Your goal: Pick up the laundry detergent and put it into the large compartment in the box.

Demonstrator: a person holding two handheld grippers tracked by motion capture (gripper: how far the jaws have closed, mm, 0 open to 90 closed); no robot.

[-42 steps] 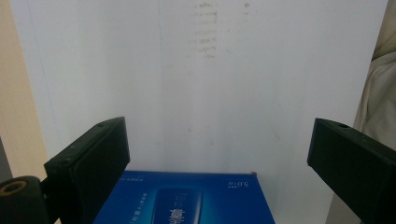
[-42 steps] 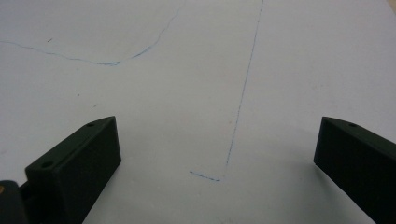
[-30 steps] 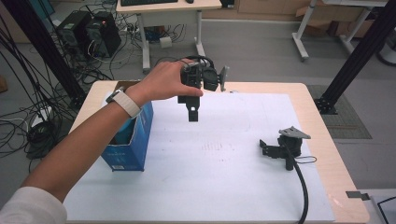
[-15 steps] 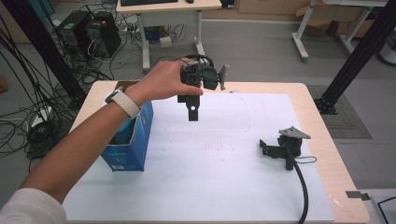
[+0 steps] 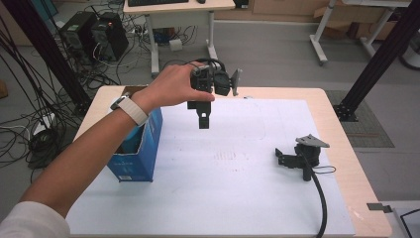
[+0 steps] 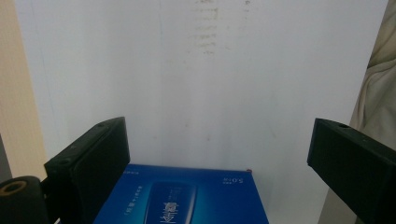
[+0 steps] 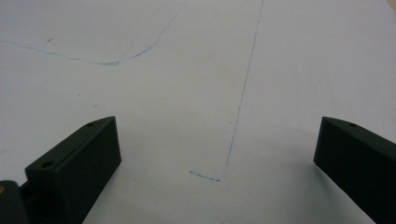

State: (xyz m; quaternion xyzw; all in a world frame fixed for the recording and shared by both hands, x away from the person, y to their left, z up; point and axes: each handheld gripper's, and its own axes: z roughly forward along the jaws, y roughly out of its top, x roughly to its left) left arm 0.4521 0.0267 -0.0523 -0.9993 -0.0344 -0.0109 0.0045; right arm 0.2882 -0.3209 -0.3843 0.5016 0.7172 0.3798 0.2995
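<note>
A person's left hand holds my left gripper (image 5: 203, 119) in the air over the far middle of the table, jaws hanging downward. In the left gripper view the left gripper (image 6: 217, 128) is open with nothing between its jaws, and a blue box (image 6: 187, 196) lies below them. The blue box (image 5: 136, 158) stands open-topped at the table's left, under the forearm. My right gripper (image 5: 281, 156) lies on the white sheet at the right, with no hand on it. In the right gripper view the right gripper (image 7: 217, 123) is open over bare paper with thin blue pen lines.
A white sheet (image 5: 237, 188) covers most of the wooden table (image 5: 341, 129). The right gripper's black cable (image 5: 319, 198) runs toward the near edge. Beyond the table are desks, computers and loose cables on the floor. Pale cloth (image 6: 378, 84) shows at the right edge.
</note>
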